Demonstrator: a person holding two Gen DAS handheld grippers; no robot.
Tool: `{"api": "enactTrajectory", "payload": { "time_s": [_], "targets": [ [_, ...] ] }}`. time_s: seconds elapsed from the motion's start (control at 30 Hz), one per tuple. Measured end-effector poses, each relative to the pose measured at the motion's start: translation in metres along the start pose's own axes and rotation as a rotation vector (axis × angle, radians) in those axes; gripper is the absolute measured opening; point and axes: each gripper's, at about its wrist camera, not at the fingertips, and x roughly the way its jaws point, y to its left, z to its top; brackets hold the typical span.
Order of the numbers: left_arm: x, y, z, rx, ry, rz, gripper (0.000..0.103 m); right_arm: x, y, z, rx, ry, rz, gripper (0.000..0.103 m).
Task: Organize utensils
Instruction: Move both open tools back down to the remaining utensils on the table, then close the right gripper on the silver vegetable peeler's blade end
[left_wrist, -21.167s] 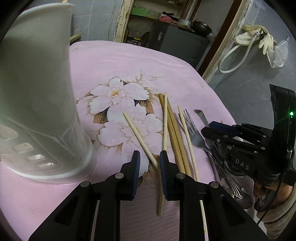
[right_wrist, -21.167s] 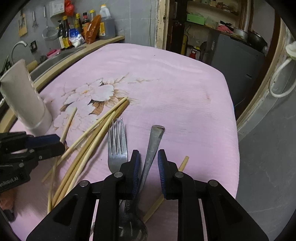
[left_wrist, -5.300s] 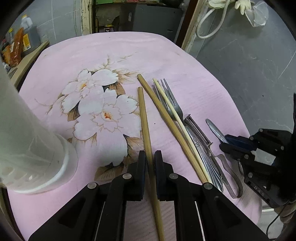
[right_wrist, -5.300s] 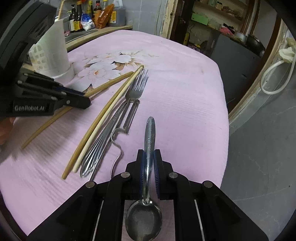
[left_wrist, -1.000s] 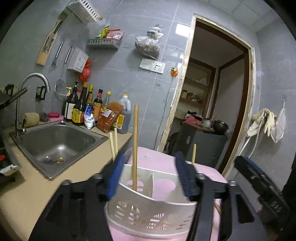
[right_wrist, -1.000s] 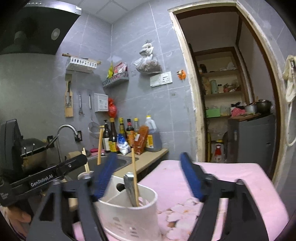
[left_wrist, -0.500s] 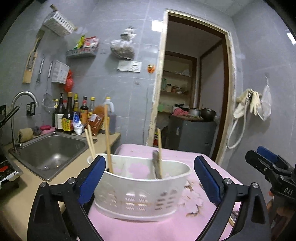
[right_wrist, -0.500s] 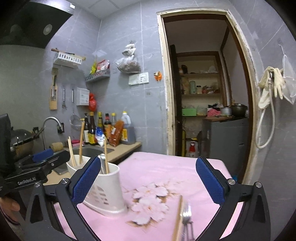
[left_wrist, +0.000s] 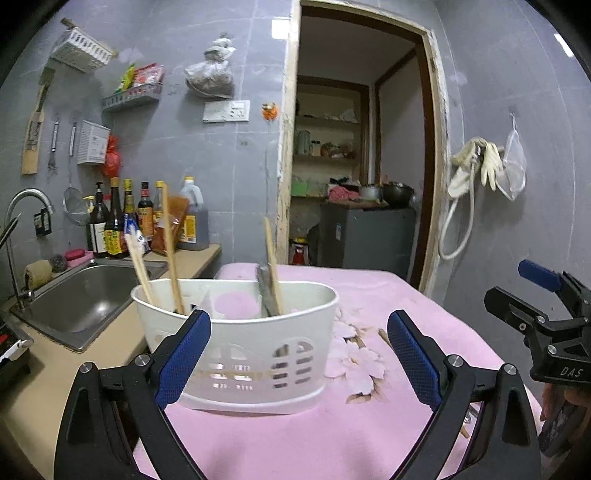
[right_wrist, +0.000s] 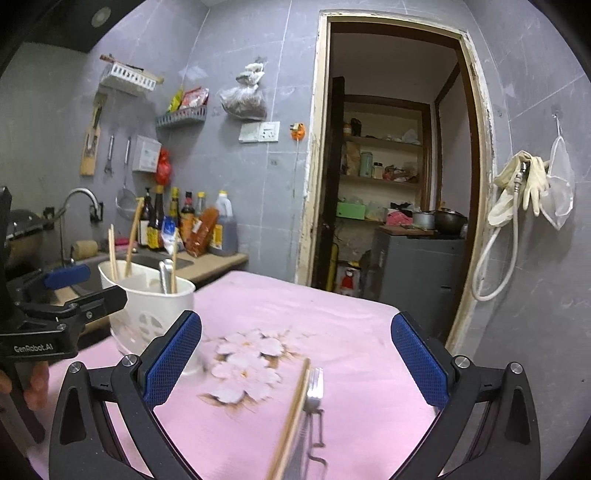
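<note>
Here the white holder is seen standing on the pink flowered cloth, just ahead of the left gripper and a little toward eleven o'clock of it. Three chopsticks and a metal handle stand upright in its compartments, two sticks at the left end and one beside the handle near the middle. In the right wrist view the same holder is found at ten o'clock, near the table's far left corner.

Still loose on the cloth, a chopstick and a fork lie side by side at six o'clock of the right gripper, with what looks like a wire-handled tool beneath the fork, blurred.

Both grippers are spread wide, and nothing is held between the fingers of either one. The right gripper is also visible in the left view at three o'clock.

The step in hand is judged to be the pause between a drop-off and the next pickup. For the next move, the right gripper would need to be tipped down toward the fork or chopstick, its fingers brought astride one piece only, and closed on it clear of its neighbour. Beyond the table, a sink and bottles are seen at nine o'clock.
</note>
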Motion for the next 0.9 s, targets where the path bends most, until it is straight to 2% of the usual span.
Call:
{"api": "enactTrajectory", "payload": {
  "time_s": [0.13, 0.37, 0.43, 0.57, 0.6, 0.8, 0.9],
  "targets": [
    [0.012, -0.011, -0.004, 0.022, 0.043, -0.027, 0.094, 0.002, -0.010, -0.011, -0.008, 0.035, -0.025, 0.103],
    [0.040, -0.033, -0.010, 0.055, 0.197, -0.120, 0.094, 0.012, -0.038, -0.034, -0.008, 0.152, -0.062, 0.103],
    [0.051, -0.041, -0.011, 0.066, 0.253, -0.148, 0.094, 0.016, -0.046, -0.039, 0.001, 0.190, -0.067, 0.099],
    [0.069, -0.053, -0.014, 0.066, 0.329, -0.179, 0.092, 0.025, -0.060, -0.050, 0.031, 0.273, -0.042, 0.080],
    [0.075, -0.056, -0.015, 0.069, 0.356, -0.190, 0.088, 0.027, -0.063, -0.053, 0.037, 0.294, -0.033, 0.074],
    [0.107, -0.071, -0.024, 0.078, 0.492, -0.241, 0.059, 0.032, -0.063, -0.072, 0.036, 0.413, 0.049, 0.061],
    [0.125, -0.074, -0.027, 0.049, 0.555, -0.257, 0.051, 0.037, -0.058, -0.080, 0.037, 0.457, 0.088, 0.056]
  ]
}}
